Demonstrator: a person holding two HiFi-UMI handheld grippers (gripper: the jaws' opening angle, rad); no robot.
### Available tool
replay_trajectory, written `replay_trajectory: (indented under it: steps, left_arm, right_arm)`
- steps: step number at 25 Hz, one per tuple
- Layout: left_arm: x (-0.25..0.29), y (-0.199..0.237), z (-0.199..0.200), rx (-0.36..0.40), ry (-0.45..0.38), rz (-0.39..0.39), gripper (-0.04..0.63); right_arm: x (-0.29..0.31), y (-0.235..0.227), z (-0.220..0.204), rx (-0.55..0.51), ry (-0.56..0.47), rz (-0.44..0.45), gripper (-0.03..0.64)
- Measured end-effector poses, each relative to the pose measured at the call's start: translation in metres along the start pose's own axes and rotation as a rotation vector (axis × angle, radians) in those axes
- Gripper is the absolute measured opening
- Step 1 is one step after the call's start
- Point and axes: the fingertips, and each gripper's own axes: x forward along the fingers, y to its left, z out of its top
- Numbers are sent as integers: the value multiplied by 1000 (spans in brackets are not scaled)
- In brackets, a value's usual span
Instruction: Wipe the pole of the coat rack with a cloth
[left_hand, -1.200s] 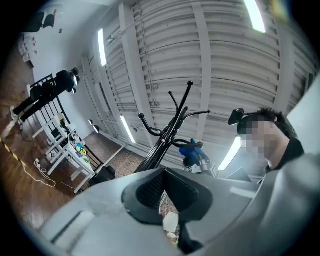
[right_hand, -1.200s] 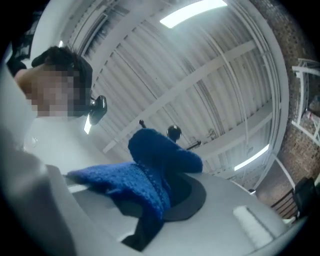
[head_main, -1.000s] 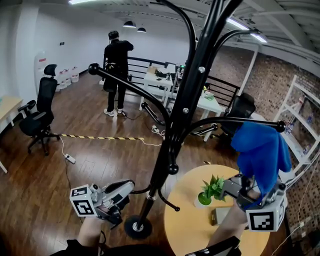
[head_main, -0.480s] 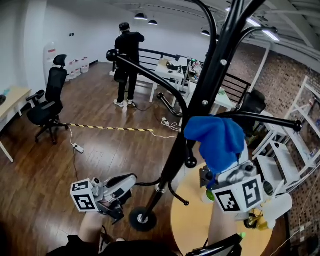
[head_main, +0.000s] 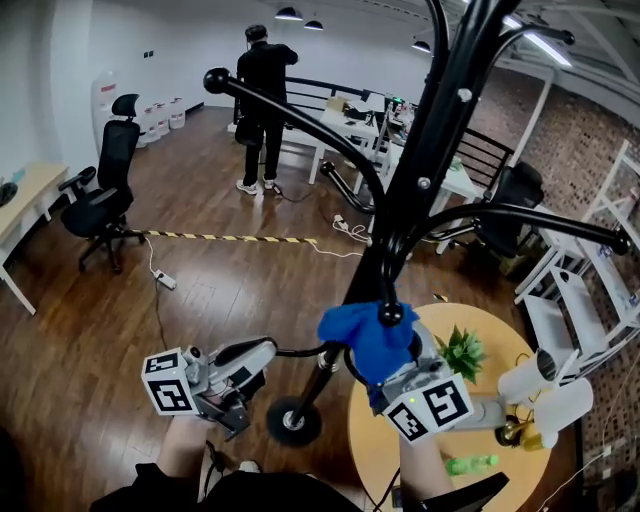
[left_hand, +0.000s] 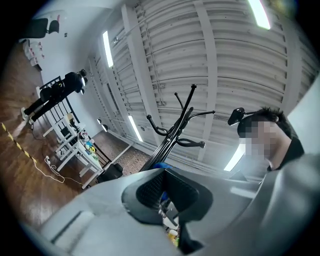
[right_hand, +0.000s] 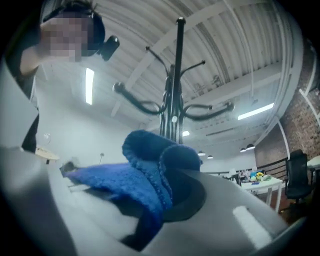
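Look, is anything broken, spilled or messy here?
Nothing looks broken or spilled. The coat rack stands on its base, and the right gripper holds the blue cloth at its pole. The one untidy thing is a white power strip with its cable trailing loose across the wooden floor.

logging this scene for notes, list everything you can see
coat rack: 1, black, centre, base on floor
cloth: 1, blue, against the lower pole
round table: 1, yellow, lower right
potted plant: 1, green, on the table
office chairs: 2, black, far left, right of rack
standing person: 1, in black, far back
striped tape: 1, yellow-black, on floor
left tongs: 1, grey, lower left, jaws close together
right tongs: 1, grey, shut on the cloth
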Motion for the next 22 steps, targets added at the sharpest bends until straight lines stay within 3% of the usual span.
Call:
replay_trajectory:
  steps: [4,10,16,22]
  left_arm:
    - [7,2,-7,-16,12,0,3]
    - [21,6,-16,-42,37,-24,3]
    - [40,13,-28,-70,63,-49,3]
    - [50,13,-35,-85,74,-78,3]
  right_arm:
    - [-13,11,-80,-97,270,22,23]
    - [-50,-1,-180,-6,678,17,23]
    - [-85,-13,-170,69,731,9,23]
    - [-82,-9,-170,98,705,37,23]
